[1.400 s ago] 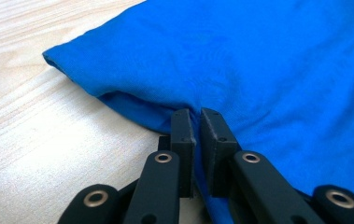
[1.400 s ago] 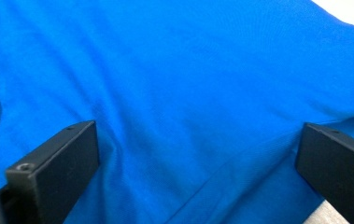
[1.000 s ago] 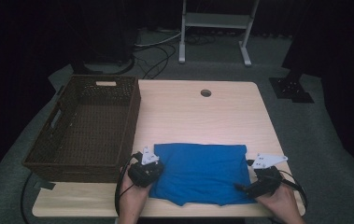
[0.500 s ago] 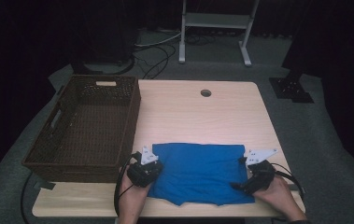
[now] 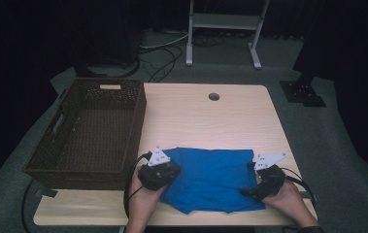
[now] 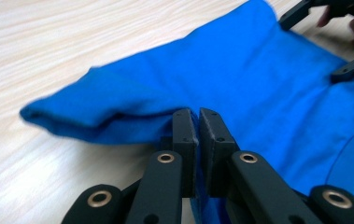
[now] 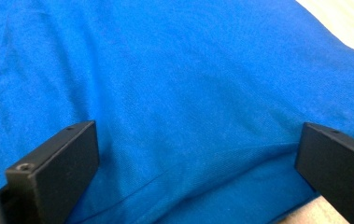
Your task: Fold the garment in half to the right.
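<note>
Blue cloth [image 5: 210,178], folded, lies flat on the near half of the wooden desk [image 5: 210,116], just right of the brown wicker basket [image 5: 92,128] that sits on the desk's left side. Left gripper [image 5: 164,171] is at the cloth's left edge, held in the person's left hand [image 5: 142,199]. In the left gripper view its fingers [image 6: 184,135] are clenched together with a fold of the blue fabric pinched between them; the cloth edge beside them is raised off the desk into a soft ridge running away to the left of that view. Right gripper [image 5: 257,187] is at the cloth's right edge, near the front corner, held in the right hand [image 5: 288,199]. In the right gripper view its fingers [image 7: 58,163] stand wide apart, released, with the blue fabric spread between and beyond them; whether the tips touch the cloth cannot be told. The same spread fingers show in the left gripper view at the far upper right, over the cloth's far edge. Round cable hole [image 5: 214,96] is near the desk's far edge, well apart from the cloth. Basket interior appears dark; contents cannot be made out.
</note>
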Demonstrator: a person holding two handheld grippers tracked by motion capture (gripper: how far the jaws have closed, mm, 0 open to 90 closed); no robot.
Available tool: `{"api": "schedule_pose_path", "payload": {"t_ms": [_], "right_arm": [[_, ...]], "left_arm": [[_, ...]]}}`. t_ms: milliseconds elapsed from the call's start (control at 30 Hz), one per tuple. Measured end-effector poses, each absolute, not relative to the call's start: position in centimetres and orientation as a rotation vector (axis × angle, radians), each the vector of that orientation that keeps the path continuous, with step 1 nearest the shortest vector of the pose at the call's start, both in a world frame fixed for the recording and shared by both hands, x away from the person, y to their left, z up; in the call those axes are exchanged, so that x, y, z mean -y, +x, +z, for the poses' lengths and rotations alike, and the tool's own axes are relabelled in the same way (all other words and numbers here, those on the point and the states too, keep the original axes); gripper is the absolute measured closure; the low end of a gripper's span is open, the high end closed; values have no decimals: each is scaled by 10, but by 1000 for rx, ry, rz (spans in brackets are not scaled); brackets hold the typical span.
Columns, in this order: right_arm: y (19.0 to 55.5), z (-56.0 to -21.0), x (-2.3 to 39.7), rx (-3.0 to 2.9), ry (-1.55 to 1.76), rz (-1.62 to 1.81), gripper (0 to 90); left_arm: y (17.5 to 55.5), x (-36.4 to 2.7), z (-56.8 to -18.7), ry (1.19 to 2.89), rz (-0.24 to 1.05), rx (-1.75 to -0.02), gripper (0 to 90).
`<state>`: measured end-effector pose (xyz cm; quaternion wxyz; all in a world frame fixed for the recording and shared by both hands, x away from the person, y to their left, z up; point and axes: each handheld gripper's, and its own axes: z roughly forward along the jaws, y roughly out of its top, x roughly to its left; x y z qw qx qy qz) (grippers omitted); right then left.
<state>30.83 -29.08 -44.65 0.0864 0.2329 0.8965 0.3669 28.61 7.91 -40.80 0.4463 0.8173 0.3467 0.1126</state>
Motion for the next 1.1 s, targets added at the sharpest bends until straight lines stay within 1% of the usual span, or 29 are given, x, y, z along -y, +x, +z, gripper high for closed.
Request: {"api": "schedule_pose_path", "payload": {"t_ms": [633, 1100], "right_arm": [[310, -446, 290, -2676, 690, 1090, 0], [310, -446, 290, -2676, 690, 1091, 0]], "left_arm": [[305, -35, -391, 2029, 197, -695, 857], [312, -18, -387, 2034, 168, -644, 856]]}}
